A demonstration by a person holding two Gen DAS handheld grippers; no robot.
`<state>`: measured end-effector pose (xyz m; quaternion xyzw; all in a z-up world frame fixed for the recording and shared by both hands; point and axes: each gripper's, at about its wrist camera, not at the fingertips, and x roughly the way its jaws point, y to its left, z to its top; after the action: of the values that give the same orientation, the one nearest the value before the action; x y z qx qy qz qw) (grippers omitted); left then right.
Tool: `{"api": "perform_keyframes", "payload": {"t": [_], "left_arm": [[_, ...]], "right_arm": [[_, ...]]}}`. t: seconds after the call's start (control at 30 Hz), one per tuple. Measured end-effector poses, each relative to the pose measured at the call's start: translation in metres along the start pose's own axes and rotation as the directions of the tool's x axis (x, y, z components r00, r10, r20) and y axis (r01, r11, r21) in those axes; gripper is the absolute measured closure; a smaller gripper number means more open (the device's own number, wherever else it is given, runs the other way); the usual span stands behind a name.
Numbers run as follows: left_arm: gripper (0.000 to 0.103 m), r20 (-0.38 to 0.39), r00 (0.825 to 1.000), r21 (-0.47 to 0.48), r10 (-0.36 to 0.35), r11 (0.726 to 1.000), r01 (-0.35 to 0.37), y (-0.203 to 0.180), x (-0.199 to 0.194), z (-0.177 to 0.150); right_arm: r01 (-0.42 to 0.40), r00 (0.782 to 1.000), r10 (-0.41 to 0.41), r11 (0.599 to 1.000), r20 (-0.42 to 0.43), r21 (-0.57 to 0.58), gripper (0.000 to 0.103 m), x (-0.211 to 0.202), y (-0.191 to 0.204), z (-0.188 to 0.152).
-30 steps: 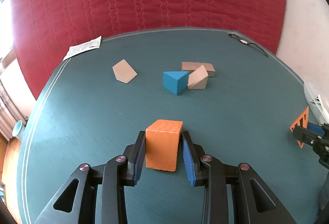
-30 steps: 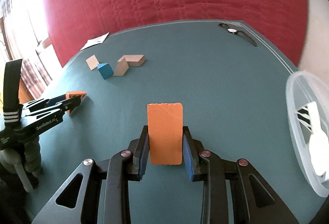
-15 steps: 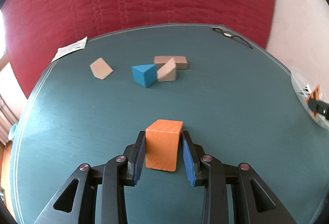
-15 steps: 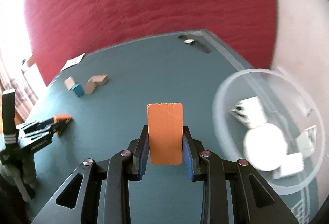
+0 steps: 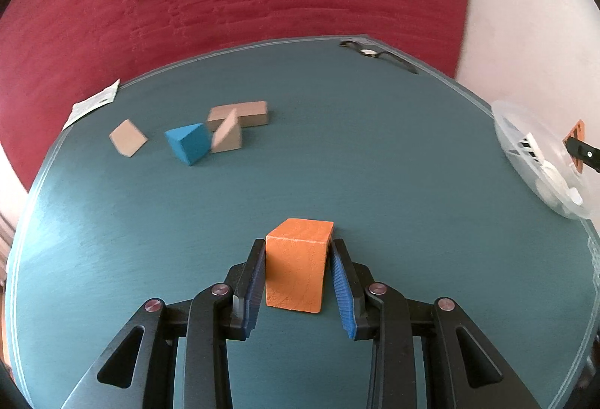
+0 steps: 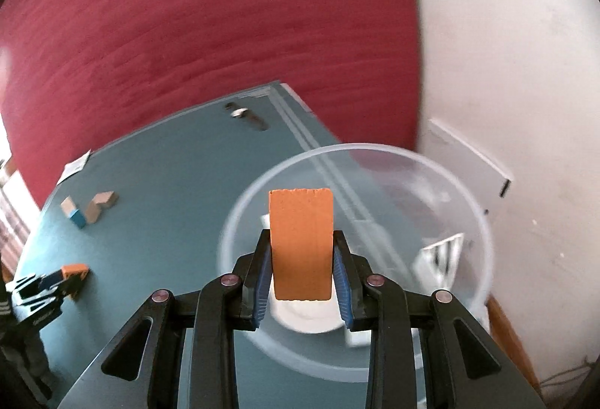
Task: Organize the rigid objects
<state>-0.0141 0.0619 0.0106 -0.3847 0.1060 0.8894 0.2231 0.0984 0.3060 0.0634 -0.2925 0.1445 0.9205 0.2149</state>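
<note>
**Two orange blocks in hand, one over the bowl**

Left wrist view: the left gripper [image 5: 298, 277] is clamped on an orange cube [image 5: 296, 272], blue pads flat against its two side faces; the cube looks lifted clear of the teal surface [image 5: 375, 165], though I cannot tell by how much. Ahead lie the loose pieces: a tan rhombus block [image 5: 127, 138], a blue wedge [image 5: 188, 143] touching a tan wedge [image 5: 227, 137], and a tan bar [image 5: 243, 113] just behind them. The clear bowl [image 5: 525, 161] sits at the far right edge; to carry this cube well, keep the grip square and the gripper level, swing right across open surface, and wait until the other gripper is out of the bowl. The gripper points forward and slightly down, roughly centred over the surface.

Right wrist view: the right gripper [image 6: 302, 276] is closed on an orange slab [image 6: 302, 244], held upright by its lower half; it hangs above the clear bowl [image 6: 262, 345], in which white pieces [image 6: 444, 253] already lie. The step in hand seems to be the drop; lower the slab inside the rim before parting the fingers, so it neither bounces out nor tips the light bowl near the surface's edge. The gripper is pitched downward toward the bowl's middle; the left gripper [image 6: 63, 276] shows at far left, well apart.
</note>
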Motion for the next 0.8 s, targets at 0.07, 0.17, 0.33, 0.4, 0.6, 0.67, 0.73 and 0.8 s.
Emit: {"api": "perform_keyframes", "payload": {"t": [0.07,0.17,0.33,0.4,0.6,0.67,0.73,0.8], "left_arm": [[0.067,-0.001,1.0,0.009,-0.009,1.0,0.009,-0.006,0.001,0.002],[0.067,-0.002,1.0,0.022,-0.021,1.0,0.021,-0.016,0.001,0.004],[0.067,-0.007,0.999,0.043,-0.037,0.998,0.038,-0.03,0.003,0.007],[0.067,-0.009,0.999,0.051,-0.044,0.998,0.044,-0.036,0.003,0.009],[0.067,-0.009,0.997,0.082,-0.07,0.994,0.071,-0.058,0.004,0.017],[0.067,-0.005,0.997,0.098,-0.083,0.992,0.083,-0.067,0.003,0.021],[0.067,0.0,0.995,0.114,-0.099,0.989,0.098,-0.077,0.002,0.025],[0.067,0.006,0.992,0.14,-0.126,0.982,0.124,-0.088,0.001,0.03]], "right_arm": [[0.024,1.0,-0.024,0.999,0.0,0.021,0.072,0.001,-0.011,0.001],[0.048,0.999,-0.048,0.998,-0.003,0.039,0.072,0.004,-0.022,0.001],[0.067,0.998,-0.067,0.996,-0.005,0.056,0.055,0.005,-0.036,-0.003],[0.077,0.997,-0.078,0.996,0.008,0.053,0.055,0.002,-0.038,-0.004],[0.13,0.989,-0.133,0.991,0.061,0.041,0.055,-0.006,-0.04,-0.008],[0.152,0.985,-0.155,0.988,0.08,0.037,0.055,-0.009,-0.041,-0.009],[0.175,0.979,-0.177,0.984,0.103,0.031,0.055,-0.013,-0.04,-0.012],[0.186,0.975,-0.188,0.982,0.121,0.024,0.055,-0.016,-0.04,-0.013]]}}
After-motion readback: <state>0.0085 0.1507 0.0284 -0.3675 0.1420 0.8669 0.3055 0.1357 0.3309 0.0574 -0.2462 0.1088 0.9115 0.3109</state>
